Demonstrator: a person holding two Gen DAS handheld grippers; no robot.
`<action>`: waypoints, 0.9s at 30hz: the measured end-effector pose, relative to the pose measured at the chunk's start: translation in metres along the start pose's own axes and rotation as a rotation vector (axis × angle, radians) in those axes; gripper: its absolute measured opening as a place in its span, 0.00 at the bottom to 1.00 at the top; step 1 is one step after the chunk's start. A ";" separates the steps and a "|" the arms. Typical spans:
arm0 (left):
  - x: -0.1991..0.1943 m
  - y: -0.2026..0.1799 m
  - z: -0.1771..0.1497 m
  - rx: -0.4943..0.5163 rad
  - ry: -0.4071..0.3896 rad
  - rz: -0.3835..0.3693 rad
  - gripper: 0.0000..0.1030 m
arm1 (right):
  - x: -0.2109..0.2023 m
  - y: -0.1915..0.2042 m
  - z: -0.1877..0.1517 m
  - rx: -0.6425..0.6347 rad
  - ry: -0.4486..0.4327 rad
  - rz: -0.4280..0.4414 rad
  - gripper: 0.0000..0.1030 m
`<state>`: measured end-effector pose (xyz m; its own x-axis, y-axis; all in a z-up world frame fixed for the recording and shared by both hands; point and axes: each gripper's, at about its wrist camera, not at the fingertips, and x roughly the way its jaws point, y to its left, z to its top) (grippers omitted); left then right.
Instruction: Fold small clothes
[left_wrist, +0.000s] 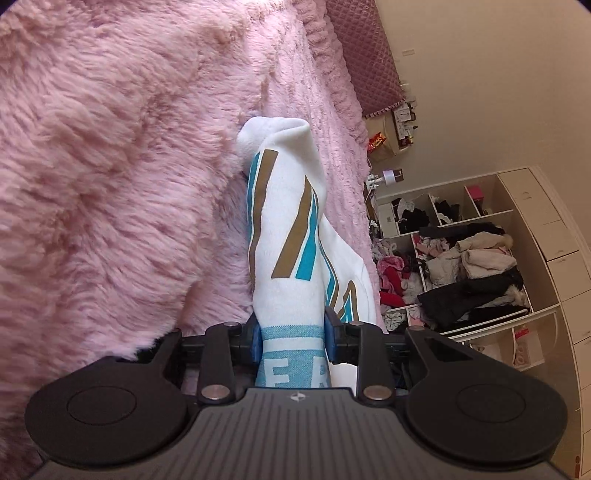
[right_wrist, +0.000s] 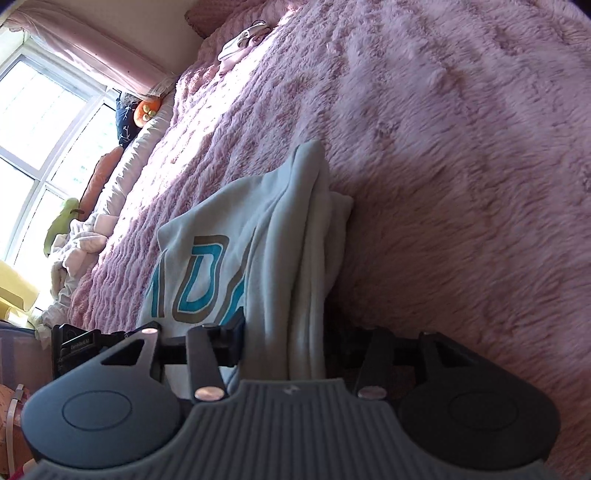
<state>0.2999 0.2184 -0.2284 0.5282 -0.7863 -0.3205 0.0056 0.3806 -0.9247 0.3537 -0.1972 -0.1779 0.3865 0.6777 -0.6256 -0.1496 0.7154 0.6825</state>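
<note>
A pink furry blanket (left_wrist: 110, 166) covers the bed and fills most of both views. On it lies a white garment (left_wrist: 284, 229) printed with teal and brown letters, bunched into folds and stretched between the two tongs.

In the left wrist view, the left tongs (left_wrist: 293, 332) pinch a gathered, rolled part of the garment at its teal-banded hem; the blue pads (left_wrist: 256, 338) press on the cloth from both sides. The rest of the cloth runs away from them onto the blanket.

In the right wrist view, the right tongs (right_wrist: 284, 345) have folds of the garment (right_wrist: 236, 243) between them. One finger (right_wrist: 234, 341) lies against the cloth; the other sits in shadow, so I cannot tell whether it presses on the cloth.

An open wardrobe (left_wrist: 480, 258) stuffed with clothes stands beyond the bed; a window (right_wrist: 44, 129) is on the far side.
</note>
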 end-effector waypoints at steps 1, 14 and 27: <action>-0.008 -0.001 0.004 0.009 0.008 -0.003 0.36 | -0.006 -0.003 0.002 0.003 -0.008 0.002 0.43; 0.007 0.016 0.061 -0.078 -0.045 -0.024 0.47 | -0.087 -0.027 -0.076 0.144 -0.043 0.133 0.45; 0.037 -0.039 0.101 0.251 -0.263 -0.032 0.38 | -0.082 -0.047 -0.109 0.190 0.010 0.130 0.45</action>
<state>0.4053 0.2234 -0.1839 0.7246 -0.6599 -0.1986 0.2165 0.4915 -0.8435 0.2303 -0.2675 -0.2000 0.3657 0.7646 -0.5306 -0.0236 0.5776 0.8160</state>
